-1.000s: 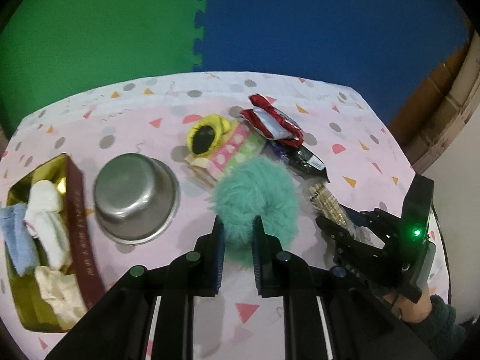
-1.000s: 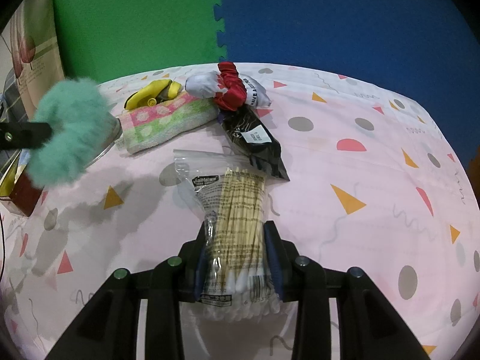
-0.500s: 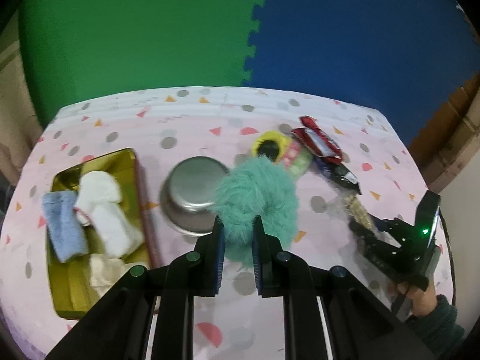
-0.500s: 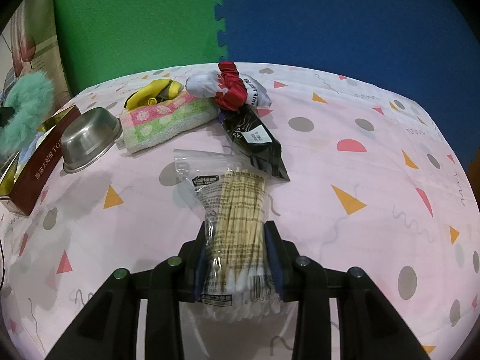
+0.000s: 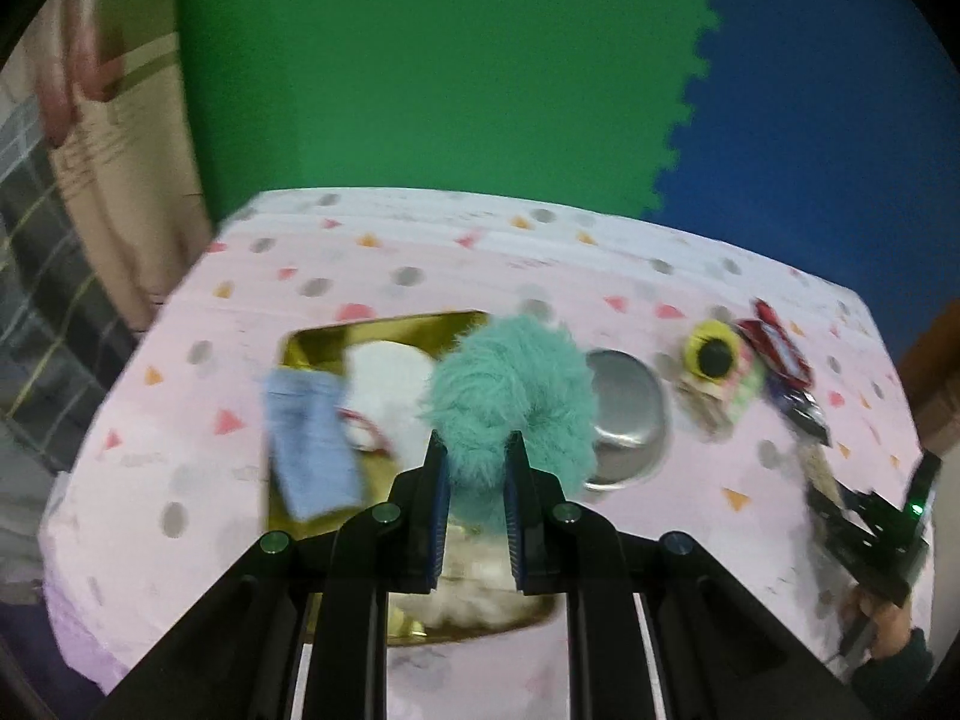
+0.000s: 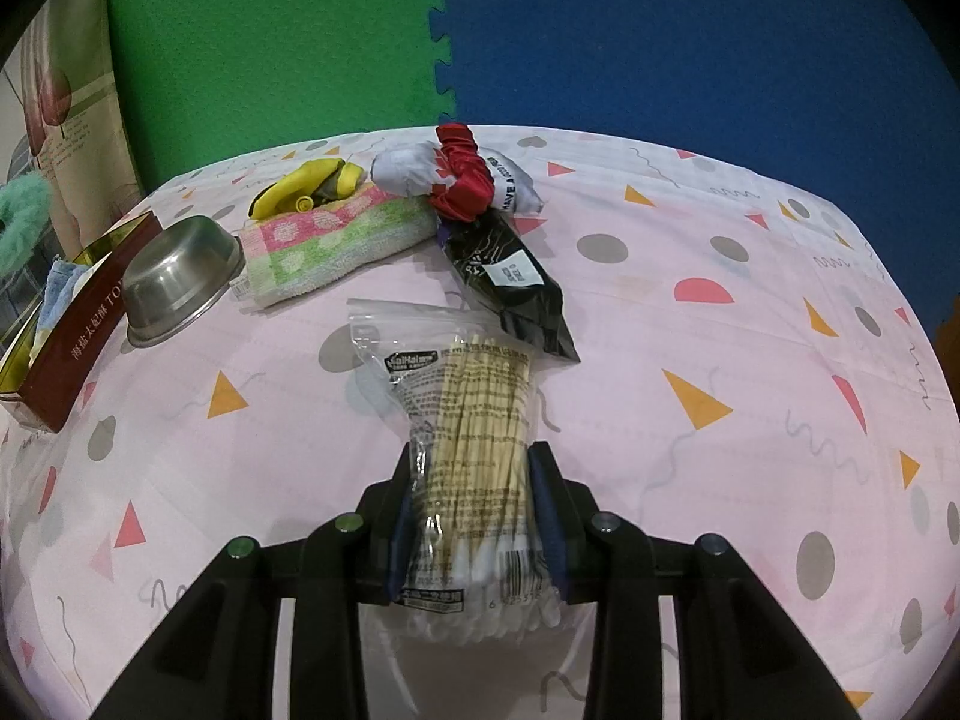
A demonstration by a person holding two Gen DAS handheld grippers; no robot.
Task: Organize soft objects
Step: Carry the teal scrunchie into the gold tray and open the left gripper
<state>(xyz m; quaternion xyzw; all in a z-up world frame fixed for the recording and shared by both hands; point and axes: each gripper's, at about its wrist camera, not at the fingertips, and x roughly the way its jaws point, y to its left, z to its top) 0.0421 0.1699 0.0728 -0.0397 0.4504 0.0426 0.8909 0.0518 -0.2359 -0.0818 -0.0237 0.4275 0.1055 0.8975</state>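
My left gripper [image 5: 475, 450] is shut on a fluffy teal scrunchie [image 5: 510, 384] and holds it in the air above the gold box [image 5: 312, 342]. The box holds a blue cloth [image 5: 309, 438] and white soft items [image 5: 390, 384]. The scrunchie also shows at the left edge of the right wrist view [image 6: 21, 216]. My right gripper [image 6: 477, 480] is shut on a clear bag of cotton swabs [image 6: 474, 420] that lies on the pink tablecloth. A pink-green towel [image 6: 336, 240] with a yellow item [image 6: 306, 186] on it lies farther back.
A steel bowl [image 6: 180, 276] stands upside down next to the gold box with its red side [image 6: 78, 330]. A white-red bundle [image 6: 462, 174] and a black packet [image 6: 510, 282] lie beyond the swab bag. The table's edges [image 5: 198, 264] drop off on the left.
My left gripper has carried the scrunchie left, from over the bowl to over the gold box. The right gripper and the swab bag have not moved.
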